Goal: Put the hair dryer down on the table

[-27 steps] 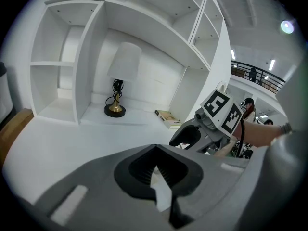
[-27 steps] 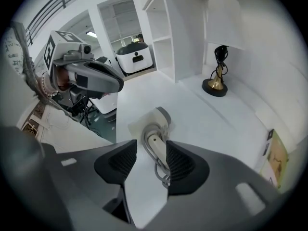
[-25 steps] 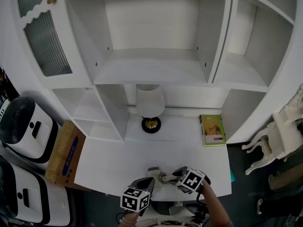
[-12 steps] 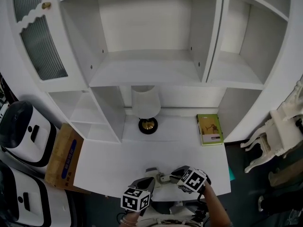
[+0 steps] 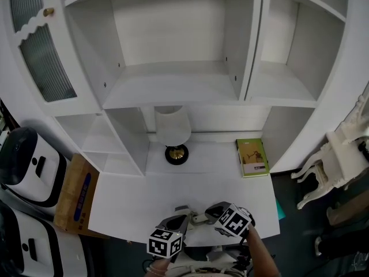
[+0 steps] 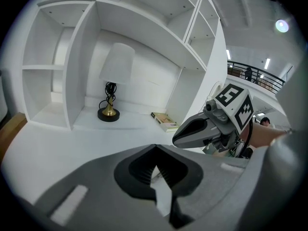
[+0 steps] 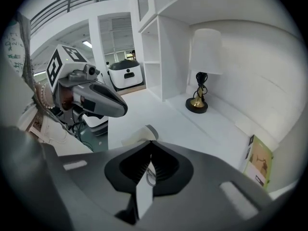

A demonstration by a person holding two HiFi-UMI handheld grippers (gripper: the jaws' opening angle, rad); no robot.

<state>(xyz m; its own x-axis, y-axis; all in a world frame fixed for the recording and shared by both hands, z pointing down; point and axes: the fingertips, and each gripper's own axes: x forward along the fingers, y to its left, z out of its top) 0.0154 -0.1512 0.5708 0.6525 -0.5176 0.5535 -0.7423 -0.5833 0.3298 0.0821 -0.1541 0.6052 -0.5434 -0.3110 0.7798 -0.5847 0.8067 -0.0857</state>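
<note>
The hair dryer (image 5: 195, 216) is cream with a grey end and sits low over the front edge of the white table (image 5: 173, 183), between my two grippers. In the right gripper view its body (image 7: 139, 134) pokes out just beyond my right gripper (image 7: 150, 146), whose jaws are closed together, apparently on its handle. My left gripper (image 5: 177, 223) is beside the dryer's left end. Its jaws (image 6: 155, 150) are closed with only white surface showing in the gap. Each gripper view shows the other gripper's grey nose.
A lamp (image 5: 173, 133) with a white shade and brass base stands at the back of the table under the shelves. A green book (image 5: 252, 157) lies at the back right. A cardboard box (image 5: 75, 192) and white appliances (image 5: 23, 160) sit left; a white chair (image 5: 340, 154) is to the right.
The head view has drifted slightly, so the shelves and lamp sit a little further left. Both grippers and the hair dryer stay at the table's front edge.
</note>
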